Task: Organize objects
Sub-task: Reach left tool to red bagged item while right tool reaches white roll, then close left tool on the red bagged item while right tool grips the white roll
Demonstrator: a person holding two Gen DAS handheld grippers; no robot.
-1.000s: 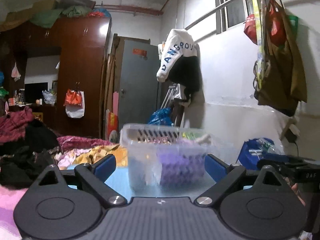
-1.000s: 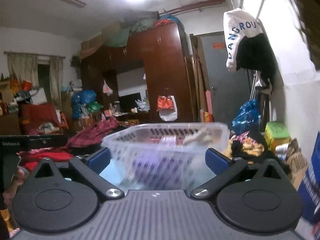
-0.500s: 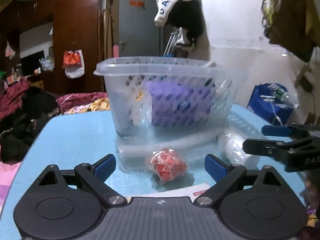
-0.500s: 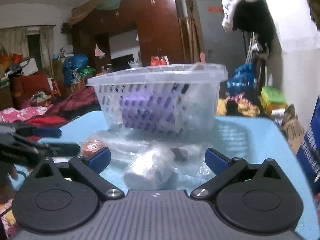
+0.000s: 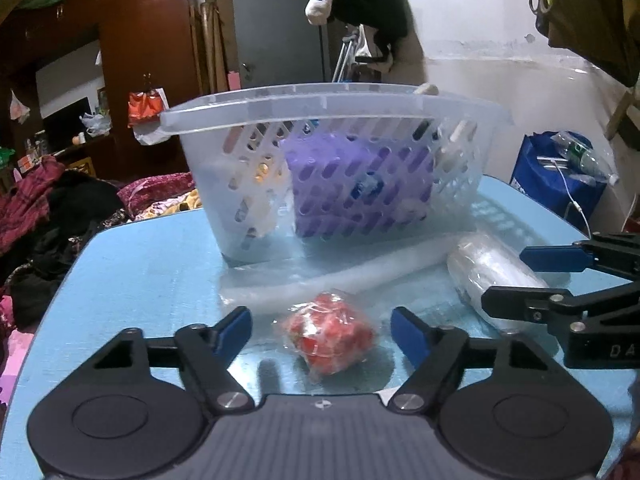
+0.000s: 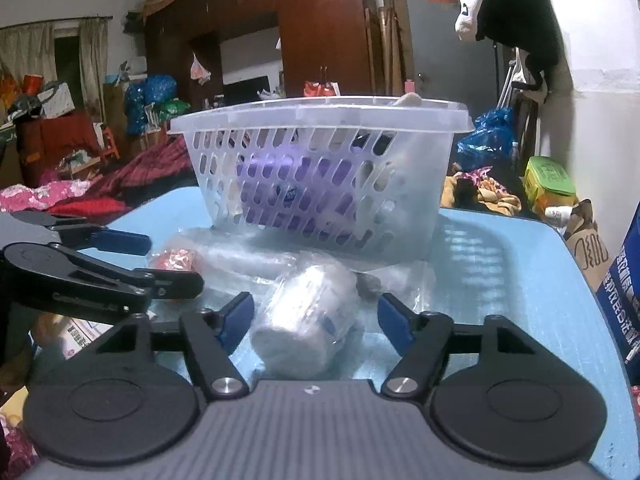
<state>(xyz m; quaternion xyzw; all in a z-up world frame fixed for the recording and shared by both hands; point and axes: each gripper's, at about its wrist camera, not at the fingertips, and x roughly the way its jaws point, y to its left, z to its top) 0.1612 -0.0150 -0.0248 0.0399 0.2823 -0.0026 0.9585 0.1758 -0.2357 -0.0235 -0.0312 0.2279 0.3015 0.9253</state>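
Observation:
A clear plastic basket [image 5: 336,112] with a purple pack inside stands on the light blue table [image 5: 132,264]. A red object wrapped in clear plastic [image 5: 330,334] lies between the open fingers of my left gripper [image 5: 322,330], untouched. A white roll in clear plastic [image 6: 306,320] lies between the open fingers of my right gripper [image 6: 316,318], also untouched. The roll also shows in the left wrist view [image 5: 494,276], with the right gripper [image 5: 536,276] around it. The basket [image 6: 320,120] and the left gripper [image 6: 160,260] show in the right wrist view.
A long clear-wrapped tube [image 5: 340,276] lies in front of the basket. Printed paper [image 6: 76,338] lies at the table's near left edge. Piles of clothes [image 5: 48,200] lie beyond the table's left. A blue bag [image 5: 556,184] stands at the right by the wall.
Both grippers have dropped and tilted down from basket height to the table. The red object and the white roll now sit between their open fingers.

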